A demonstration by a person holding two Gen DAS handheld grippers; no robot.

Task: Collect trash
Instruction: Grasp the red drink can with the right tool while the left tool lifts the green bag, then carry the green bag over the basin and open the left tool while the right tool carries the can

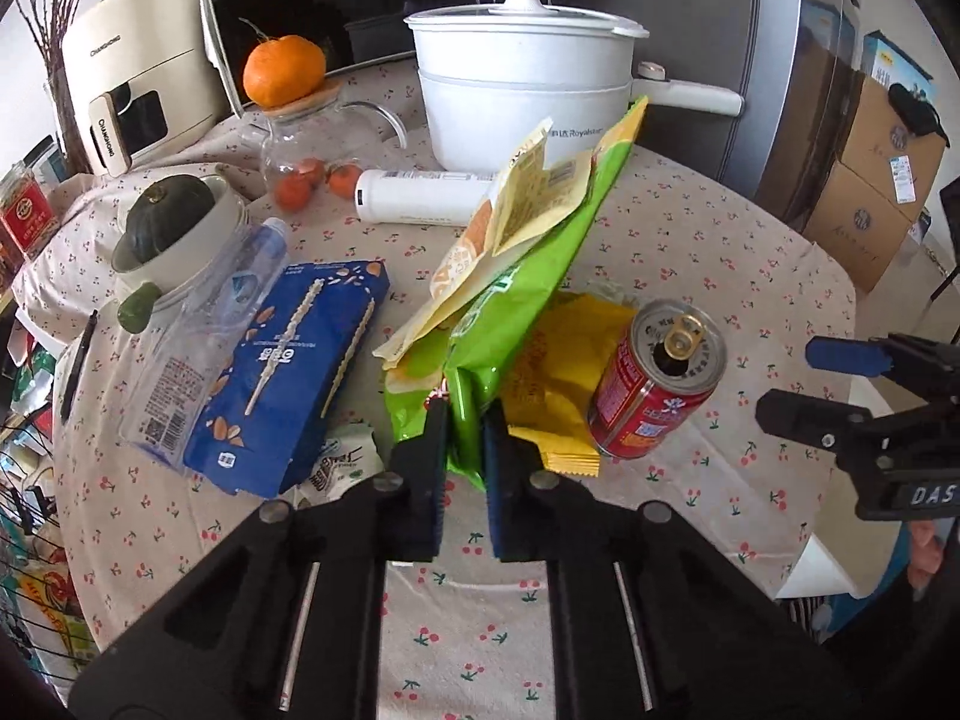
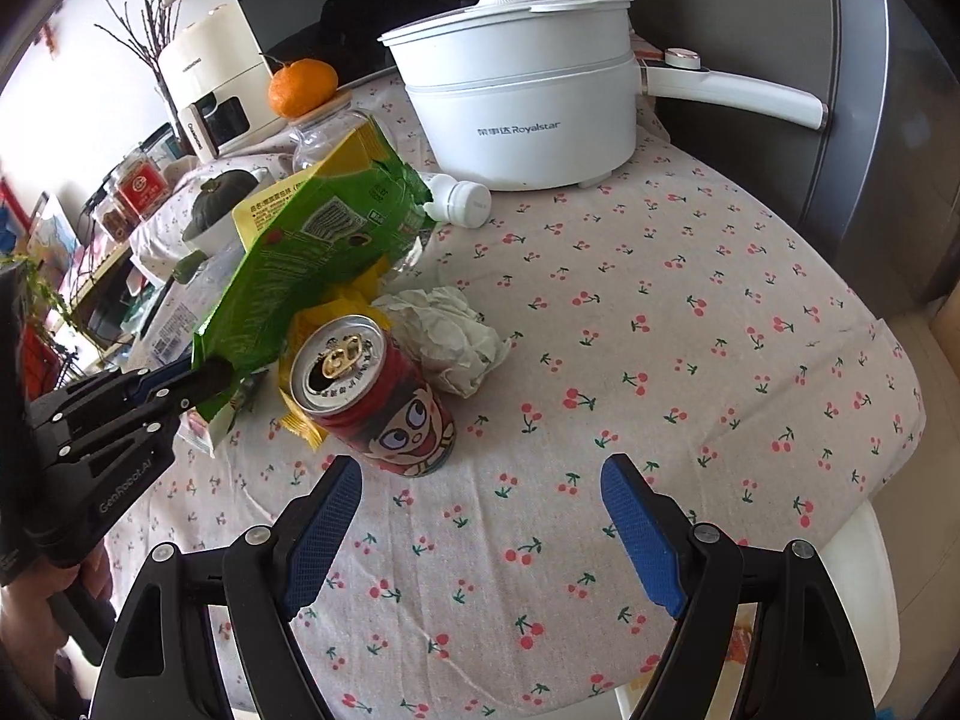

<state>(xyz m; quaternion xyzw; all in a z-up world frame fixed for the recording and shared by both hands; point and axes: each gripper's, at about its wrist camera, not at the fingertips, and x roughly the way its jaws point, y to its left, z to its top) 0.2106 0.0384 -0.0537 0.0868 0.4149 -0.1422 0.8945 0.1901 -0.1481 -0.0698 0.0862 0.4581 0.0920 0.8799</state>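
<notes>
While we're parked at the cherry-print tablecloth (image 2: 690,312) by the grey fridge (image 2: 888,120), our left gripper (image 1: 465,420) pinches the crinkly green snack bag (image 1: 510,300), tilted up beside the red can (image 2: 375,396). Right gripper (image 2: 480,480) gapes wide.

Daylight falls on a counter (image 2: 690,312) under cherry-print cloth; behind it stands a grey fridge (image 2: 888,138), cardboard boxes (image 1: 870,180) beside that.
</notes>
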